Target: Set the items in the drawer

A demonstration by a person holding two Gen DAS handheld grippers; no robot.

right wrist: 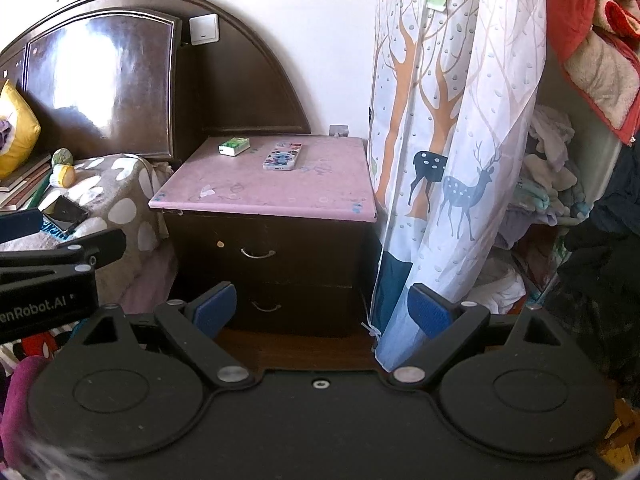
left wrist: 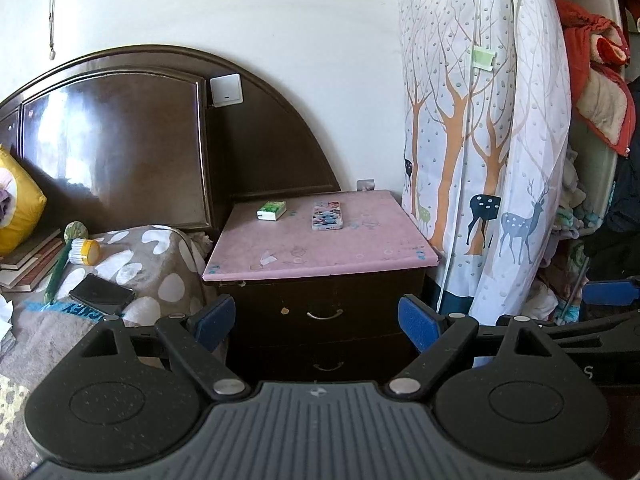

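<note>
"enrobot.ai" on left gripper point(right wrist: 60, 256), shut drawer point(right wrist: 260, 250)

Small bedroom, plain white wall point(left wrist: 300, 20). Glossy dark wood headboard point(left wrist: 120, 140) catching daylight glare, white switch point(left wrist: 226, 90) mounted on it. Bed point(left wrist: 132, 264) with grey spotted blanket on the left. Deer-print curtain point(left wrist: 480, 140) on the right, clothes point(right wrist: 592, 60) piled behind.

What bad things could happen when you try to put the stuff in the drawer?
Both drawers are shut, so the thin top drawer handle might slip from the fingers. The phone case lies flat on the pink top, so it may be hard to pinch. The deer curtain hangs beside the nightstand and could snag.
</note>
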